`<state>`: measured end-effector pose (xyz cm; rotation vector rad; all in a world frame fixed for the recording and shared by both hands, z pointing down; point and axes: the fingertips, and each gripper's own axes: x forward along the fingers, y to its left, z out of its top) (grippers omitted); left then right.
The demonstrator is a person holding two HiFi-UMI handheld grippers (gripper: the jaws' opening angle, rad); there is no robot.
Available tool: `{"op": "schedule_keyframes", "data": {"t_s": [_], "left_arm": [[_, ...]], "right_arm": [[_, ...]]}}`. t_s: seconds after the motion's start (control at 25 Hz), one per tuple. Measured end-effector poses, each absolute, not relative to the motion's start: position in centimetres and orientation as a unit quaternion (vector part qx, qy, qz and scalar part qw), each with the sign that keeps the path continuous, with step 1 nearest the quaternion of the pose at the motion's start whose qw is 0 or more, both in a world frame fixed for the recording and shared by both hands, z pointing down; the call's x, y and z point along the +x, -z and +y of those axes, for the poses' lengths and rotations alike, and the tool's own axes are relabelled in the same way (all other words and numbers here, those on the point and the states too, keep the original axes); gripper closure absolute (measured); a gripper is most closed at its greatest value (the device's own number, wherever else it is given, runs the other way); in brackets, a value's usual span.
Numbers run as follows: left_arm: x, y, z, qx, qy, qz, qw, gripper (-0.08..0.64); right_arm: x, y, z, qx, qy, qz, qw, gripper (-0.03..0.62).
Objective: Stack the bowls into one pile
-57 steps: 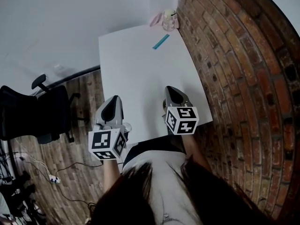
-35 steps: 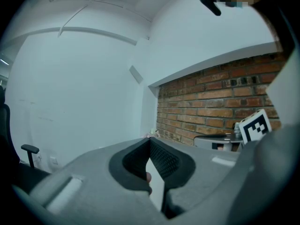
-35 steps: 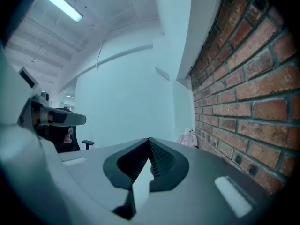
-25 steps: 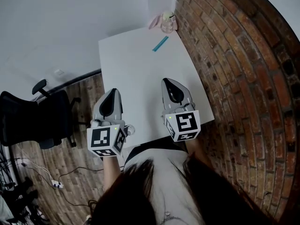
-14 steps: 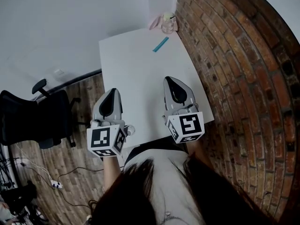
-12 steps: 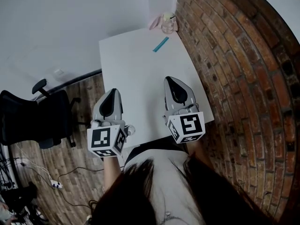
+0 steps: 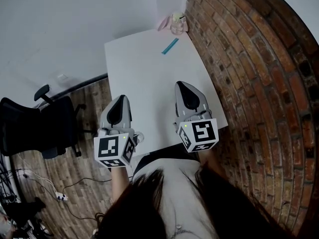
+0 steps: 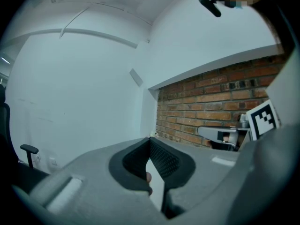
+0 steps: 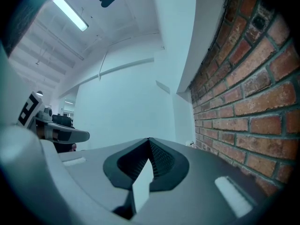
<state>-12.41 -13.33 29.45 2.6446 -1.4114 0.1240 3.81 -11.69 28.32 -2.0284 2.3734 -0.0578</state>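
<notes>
No bowl shows in any view. In the head view my left gripper (image 7: 119, 99) hangs over the left near edge of the white table (image 7: 144, 68), its jaws closed together with nothing between them. My right gripper (image 7: 181, 85) is over the table's near right part, also shut and empty. In the left gripper view the jaws of the left gripper (image 8: 150, 142) meet at the tip and point level toward a white wall. In the right gripper view the right gripper (image 9: 149, 141) points the same way, along the brick wall.
A teal strip (image 7: 170, 46) lies on the far part of the table. A glass jar (image 7: 177, 24) and a pink object (image 7: 165, 22) stand at the far right corner. A brick wall (image 7: 249, 78) runs along the right; an office chair (image 7: 35, 126) stands at the left.
The right gripper has drifted slightly right and nearer to me. The left gripper has stayed about where it was. Both remain shut.
</notes>
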Motion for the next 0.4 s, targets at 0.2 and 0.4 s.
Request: {"op": "schedule_keyframes", "data": {"t_s": [0.2,0.4], "left_arm": [[-12.14,-29.68,-13.06,0.882,-0.043,-0.463,0.078,0.558],[-12.09,-29.83,-12.97,0.883,-0.043,-0.461,0.081,0.56]], "right_arm": [[4.04,-28.54,-11.53,-0.655,0.025,0.755,0.009,0.591],[3.96,-28.68,-11.49,-0.656,0.027,0.754,0.006,0.591]]}}
